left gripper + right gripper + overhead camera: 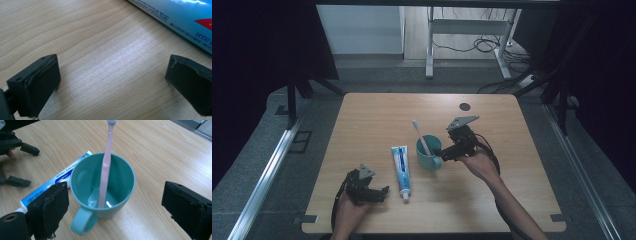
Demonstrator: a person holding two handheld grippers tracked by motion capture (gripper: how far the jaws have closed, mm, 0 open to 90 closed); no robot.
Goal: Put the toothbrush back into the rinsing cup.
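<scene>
A teal mug (428, 151) stands upright near the table's middle, and a pink toothbrush (421, 136) leans in it, bristles up. A blue and white toothpaste tube (401, 170) lies flat just left of the mug. My right gripper (441, 154) is at the mug's right side, open. In the right gripper view its jaws straddle the mug (125, 177) and handle without touching; the toothbrush (106, 167) rises from inside. My left gripper (379, 192) rests open on the table left of the tube. Its view has bare wood between the jaws (112, 82) and the tube (185, 17) beyond.
The wooden table (377, 115) has a small black round mark (465, 106) near its far right edge. Beyond the far edge stand a white desk frame (430, 45) and floor cables. The right gripper view also catches the left gripper (23, 165) farther off.
</scene>
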